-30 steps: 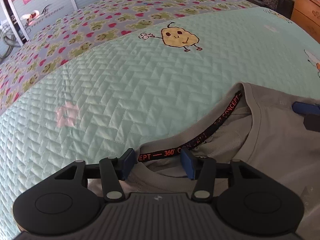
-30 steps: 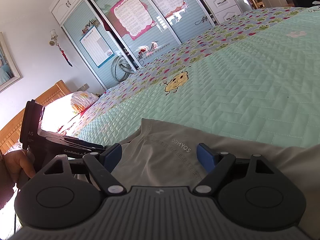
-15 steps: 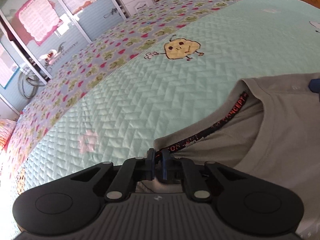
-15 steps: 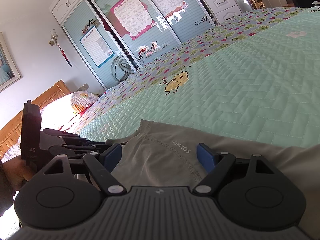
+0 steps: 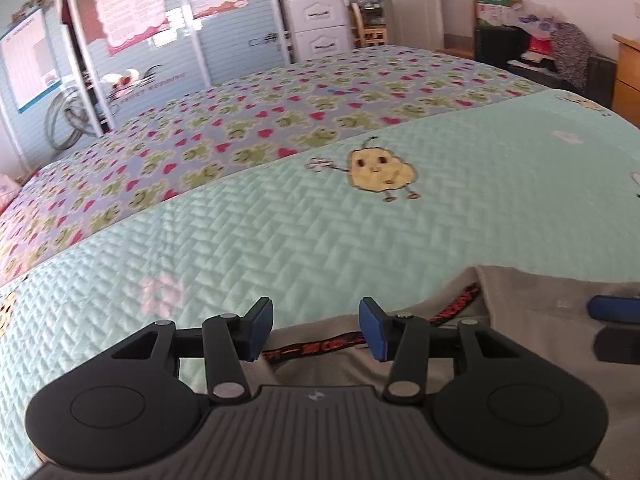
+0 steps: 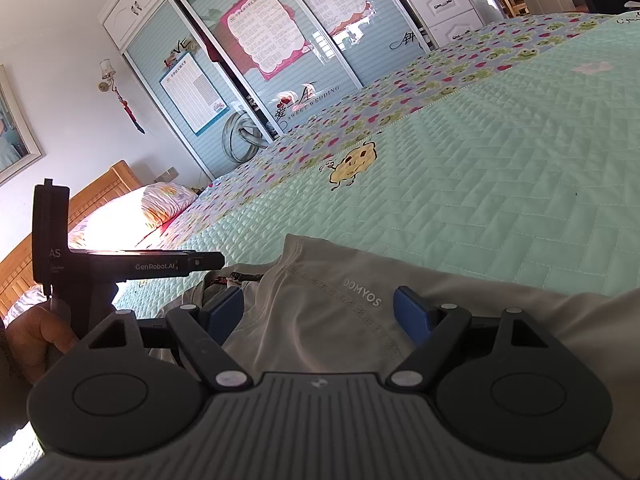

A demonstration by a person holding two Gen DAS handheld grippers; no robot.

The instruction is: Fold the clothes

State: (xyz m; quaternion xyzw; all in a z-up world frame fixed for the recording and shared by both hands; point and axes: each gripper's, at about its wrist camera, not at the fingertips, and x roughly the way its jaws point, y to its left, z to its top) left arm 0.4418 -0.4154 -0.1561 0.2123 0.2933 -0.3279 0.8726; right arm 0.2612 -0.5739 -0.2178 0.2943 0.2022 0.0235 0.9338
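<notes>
Grey T-shirt point(image 6: 320, 320) lies flat on the bed point(image 5: 280, 240), on the mint quilted cover, collar end toward both cameras.

Left hand-held gripper point(image 5: 316, 330): jaws have just been opening and now stand apart. The black neck tape with red print point(image 5: 320, 347) runs across the gap between the blue pads point(image 5: 260, 328), but neither pad presses on it, so nothing is pinched.

Right hand-held gripper point(image 6: 319, 314): jaws spread wide over the shirt's shoulder area, white "DOMYOS" print point(image 6: 362, 293) just ahead of the gap. Fabric lies flat under them, no grip.

Left wrist view only:
- red lettering on the neck tape, readable as a strip though the text is blurred
- the yellow cartoon figure point(image 5: 380, 172) on the cover, well beyond the collar
- the right hand-held gripper's blue pad poking in at the right edge, over the shirt
- white drawers point(image 5: 318, 26) and a wooden dresser point(image 5: 628, 76) at the far side of the room

Right wrist view only:
- the left hand-held gripper from the side point(image 6: 120, 266), black body marked "GenRobot.AI", with the person's hand point(image 6: 36, 336) around its handle
- the brand print and the stitched collar seam
- a pillow point(image 6: 160, 204) and a wooden headboard point(image 6: 100, 196) on the left
- the wardrobe's sliding doors point(image 6: 280, 60) with pink posters
</notes>
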